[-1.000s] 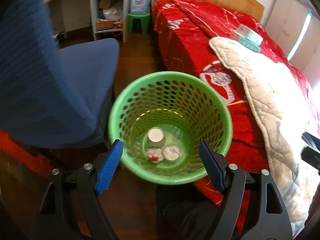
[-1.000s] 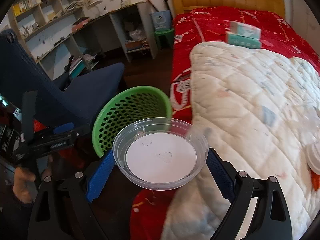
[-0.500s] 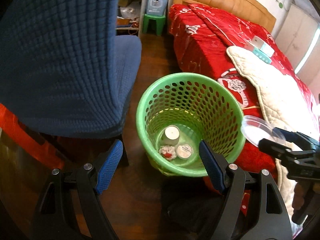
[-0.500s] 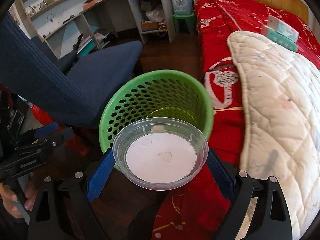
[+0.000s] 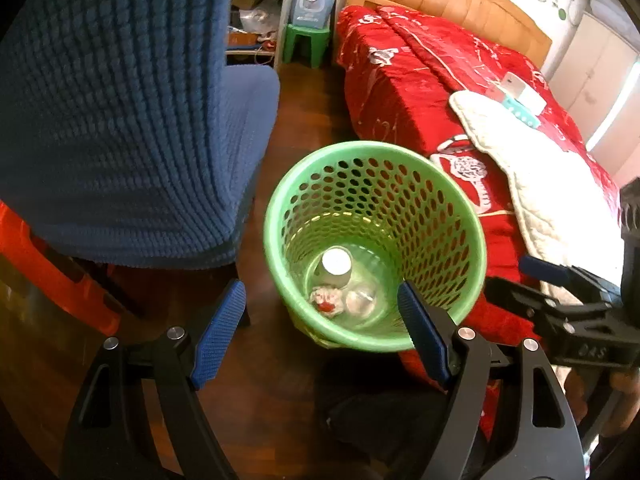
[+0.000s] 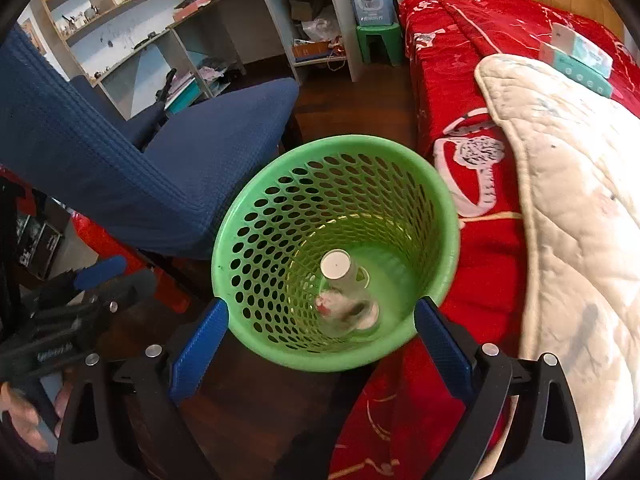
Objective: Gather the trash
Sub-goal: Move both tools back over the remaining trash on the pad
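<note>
A green perforated trash basket [image 5: 452, 216] [image 6: 256, 216] stands on the wooden floor between a blue chair and a red bed. Inside lie an upturned white cup [image 5: 337, 266] [image 6: 338, 270], a crumpled white-and-red paper [image 5: 327, 300] [image 6: 329, 303] and a clear plastic bowl [image 5: 362, 302] [image 6: 360, 312], blurred in the right wrist view. My left gripper [image 5: 320, 330] is open and empty, just in front of the basket. My right gripper [image 6: 323, 346] is open and empty above the basket's near rim; it also shows in the left wrist view [image 5: 536, 276].
A blue fabric chair [image 5: 132, 120] [image 6: 168, 148] stands left of the basket. A bed with a red cover [image 5: 420, 80] [image 6: 452, 56] and a white quilt [image 6: 568, 200] is on the right. A desk with shelves [image 6: 248, 40] and a green stool [image 5: 306, 44] stand behind.
My right gripper has let go of the clear plastic bowl, which now lies in the basket. Both grippers have shifted relative to the basket.
</note>
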